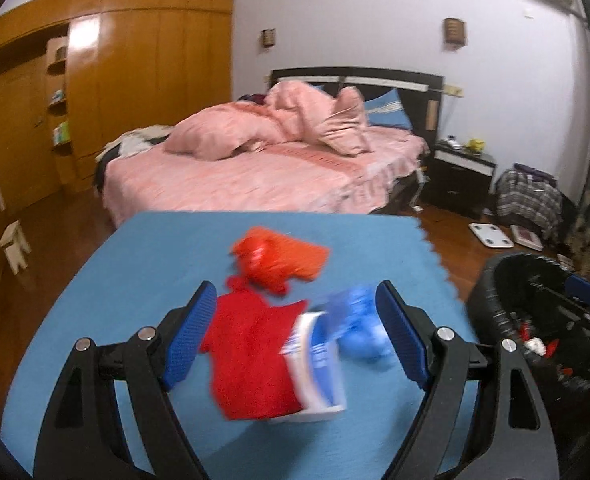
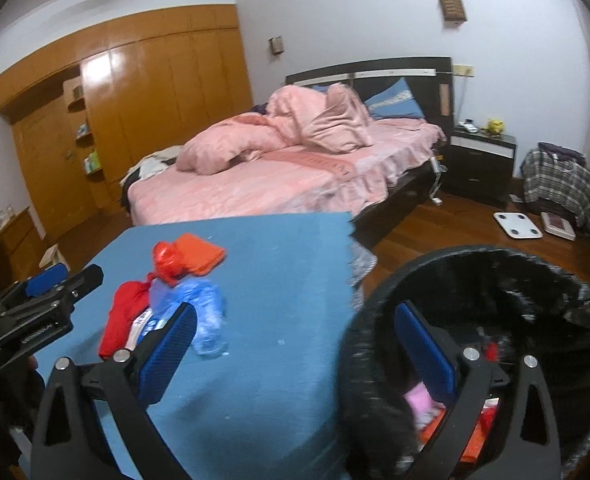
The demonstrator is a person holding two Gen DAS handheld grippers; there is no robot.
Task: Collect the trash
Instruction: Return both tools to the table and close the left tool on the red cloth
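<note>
My left tongs [image 1: 297,334] hang open over the red wrapper [image 1: 255,356] and blue bag [image 1: 359,320] mid-worktop [image 1: 135,264]. My right tongs [image 2: 295,354] gape empty, straddling the worktop's right edge and the black bin [image 2: 495,264].

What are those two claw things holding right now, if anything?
Nothing. The left gripper is open above the red wrapper and the blue bag on the blue table, pads clear of both. The right gripper is open and empty beside the black bin.
</note>
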